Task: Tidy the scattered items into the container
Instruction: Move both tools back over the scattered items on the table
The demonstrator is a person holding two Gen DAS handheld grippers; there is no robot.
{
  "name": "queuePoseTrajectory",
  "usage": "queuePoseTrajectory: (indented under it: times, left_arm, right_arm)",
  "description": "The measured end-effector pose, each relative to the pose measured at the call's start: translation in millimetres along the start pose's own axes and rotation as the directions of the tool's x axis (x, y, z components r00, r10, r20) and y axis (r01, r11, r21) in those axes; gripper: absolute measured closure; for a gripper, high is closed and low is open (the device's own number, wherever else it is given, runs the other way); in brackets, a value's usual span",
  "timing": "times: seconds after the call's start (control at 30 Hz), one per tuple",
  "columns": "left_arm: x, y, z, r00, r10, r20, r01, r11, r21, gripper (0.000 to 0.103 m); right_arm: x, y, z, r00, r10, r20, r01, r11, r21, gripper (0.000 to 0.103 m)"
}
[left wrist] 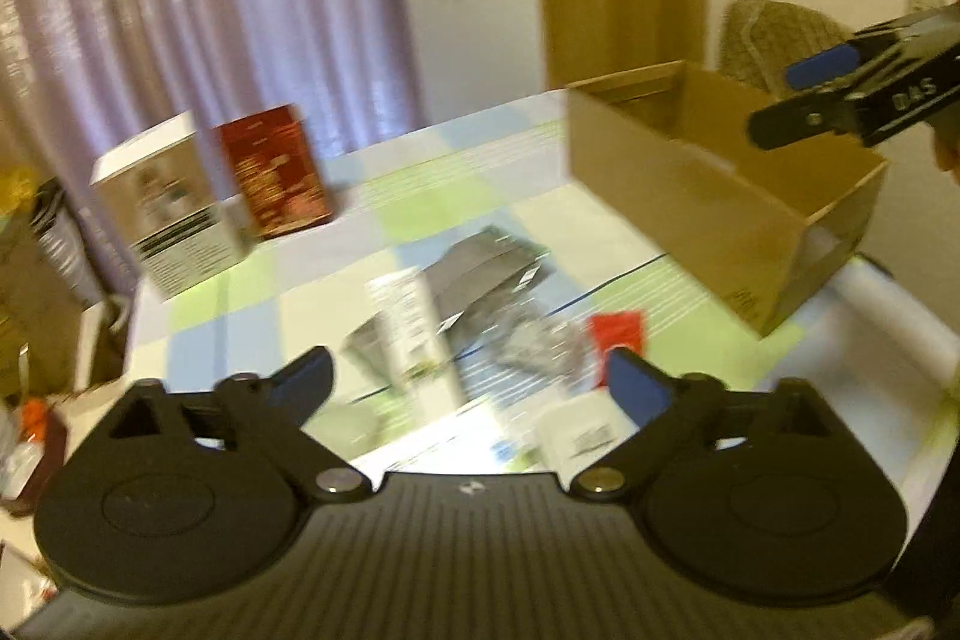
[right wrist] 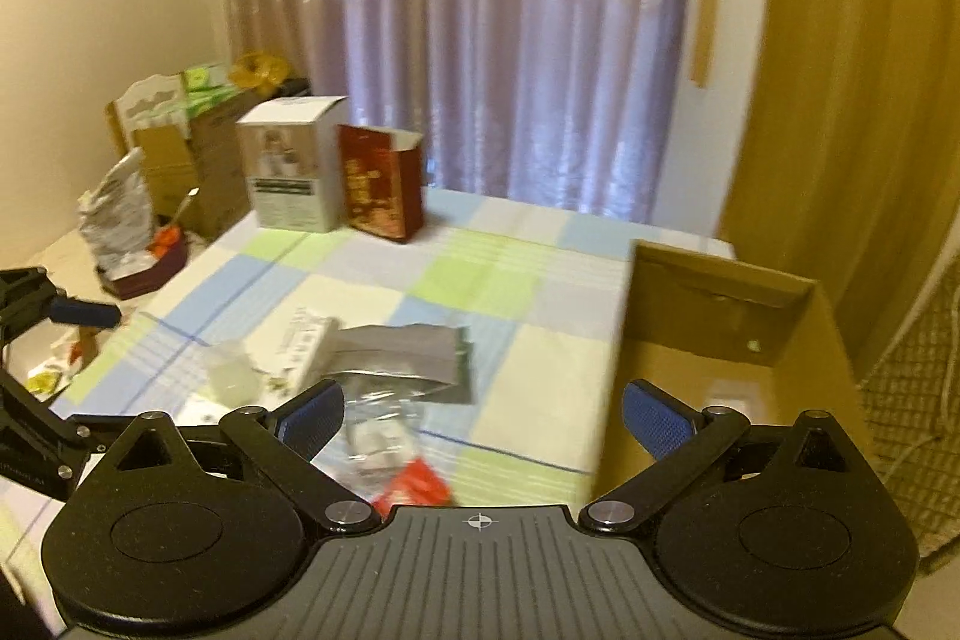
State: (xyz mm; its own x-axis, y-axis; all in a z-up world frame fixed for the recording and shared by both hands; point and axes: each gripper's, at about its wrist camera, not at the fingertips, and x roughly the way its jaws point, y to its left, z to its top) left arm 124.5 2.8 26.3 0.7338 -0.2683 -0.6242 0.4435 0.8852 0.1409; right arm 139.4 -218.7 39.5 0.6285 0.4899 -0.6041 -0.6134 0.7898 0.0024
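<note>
Left gripper (left wrist: 471, 376): fingers spread wide, empty, above the near edge of the tabletop (left wrist: 420, 202).
Right gripper (right wrist: 483, 412): fingers spread wide, empty, at the near side of the box.
Step in hand: judged to be the approach to a first pick; blur hid fine detail.
Method: take the topmost loose piece, fingers across its short side, then lift clear of the box wall.
White jar (left wrist: 579, 436): nearest the left gripper.
Red packet (left wrist: 618, 331): just beyond, beside the clear bag (left wrist: 534, 346).
White carton (left wrist: 405, 322): lying across the grey pouch (left wrist: 486, 265), mid-tabletop.
Cardboard box (left wrist: 678, 184): right edge, open-topped, contents unclear.
Obstruction: overlapping pieces; near box wall.
Far corner: white box (right wrist: 291, 160) and red box (right wrist: 381, 184), upright.
</note>
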Motion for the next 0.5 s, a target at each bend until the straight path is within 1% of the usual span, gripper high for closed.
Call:
queuePoseTrajectory:
  times: [0.1,0.2,0.33,0.4,0.5]
  left_arm:
    - [-6.8,16.5,-14.5,0.999,0.034,-0.019,-0.034,0.999,-0.011,0.001]
    - [-8.2,27.1,-27.8,0.998,0.049,-0.039,-0.049,0.999,0.001,0.001]
    - [-2.4,33.7,-41.5,0.997,0.034,-0.07,-0.032,0.999,0.03,0.001]
    - [5.6,34.8,-47.1,0.995,0.029,-0.096,-0.025,0.999,0.049,0.001]
    - [20.0,36.5,-55.8,0.991,0.013,-0.132,-0.008,0.999,0.038,0.001]
  right_arm:
    - [5.8,17.5,-4.3,0.999,0.03,-0.012,-0.03,1.0,0.004,0.0]
    - [14.9,34.4,-12.7,0.998,0.059,-0.035,-0.059,0.998,-0.002,0.0]
    - [27.1,54.3,-31.5,0.992,0.091,-0.084,-0.093,0.995,-0.024,0.0]
    - [35.2,61.8,-43.2,0.989,0.094,-0.116,-0.097,0.995,-0.028,0.0]
    - [50.3,67.8,-58.1,0.982,0.1,-0.16,-0.103,0.995,-0.014,0.0]
